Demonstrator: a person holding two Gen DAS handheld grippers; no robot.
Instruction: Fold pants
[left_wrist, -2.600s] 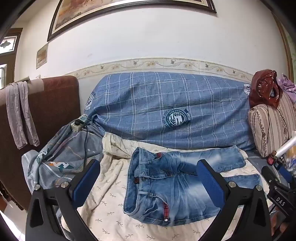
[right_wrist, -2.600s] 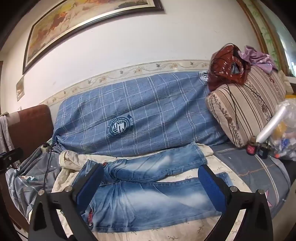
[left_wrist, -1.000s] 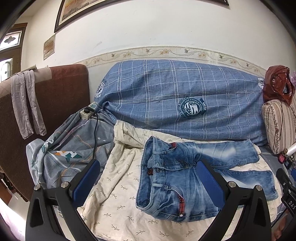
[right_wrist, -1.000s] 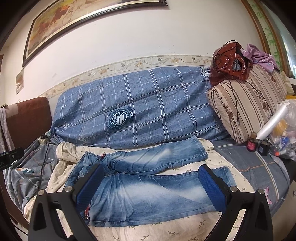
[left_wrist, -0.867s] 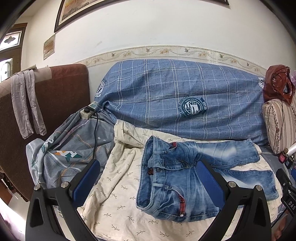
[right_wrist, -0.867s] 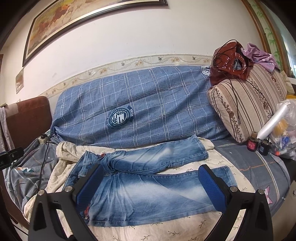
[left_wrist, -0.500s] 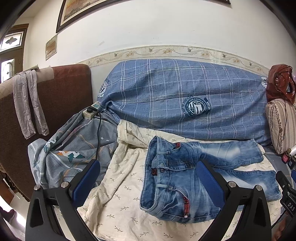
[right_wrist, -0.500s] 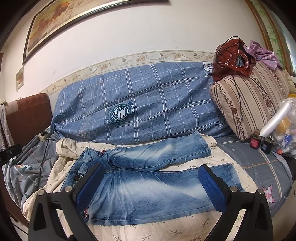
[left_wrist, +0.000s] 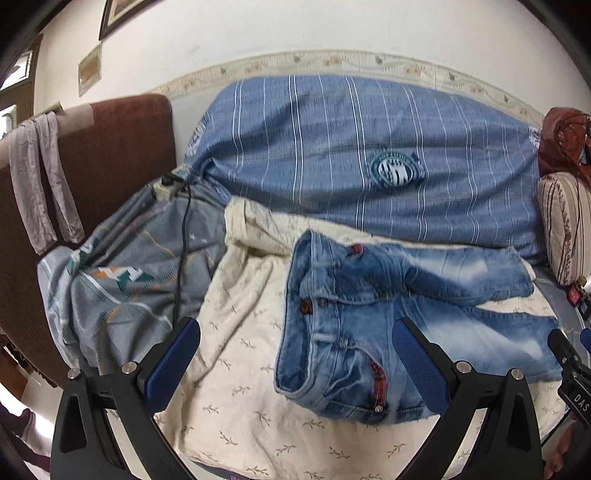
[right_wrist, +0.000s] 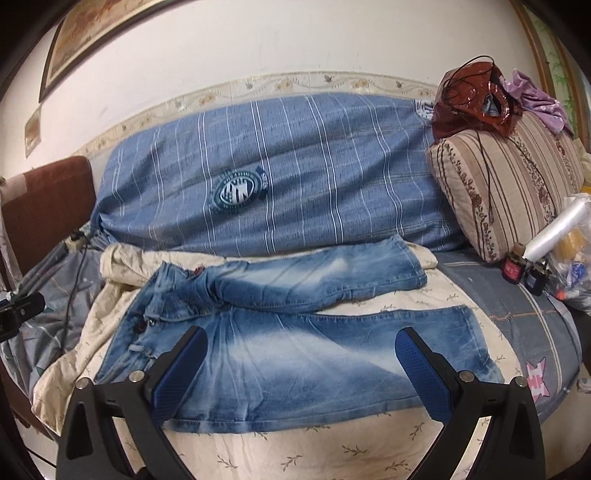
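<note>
Faded blue jeans (left_wrist: 369, 317) lie spread on a cream leaf-print sheet (left_wrist: 240, 354), waistband to the left, both legs running right. In the right wrist view the jeans (right_wrist: 295, 354) show the far leg bent and lying apart from the near leg. My left gripper (left_wrist: 295, 354) hangs open above the sheet near the waistband, nothing between its blue pads. My right gripper (right_wrist: 299, 362) is open too, hovering over the near leg's thigh, holding nothing.
A blue plaid cover (right_wrist: 280, 192) drapes the sofa back. A striped cushion (right_wrist: 509, 184) with a red-brown bag (right_wrist: 476, 99) sits at right, beside small bottles (right_wrist: 513, 266). A grey blanket (left_wrist: 122, 280), a power strip with cable (left_wrist: 168, 186) and a brown armrest (left_wrist: 107, 147) lie at left.
Both grippers have dropped and moved in toward the sofa, so the jeans look larger and nearer. The left view has shifted left. Both stay open; the jeans have not moved.
</note>
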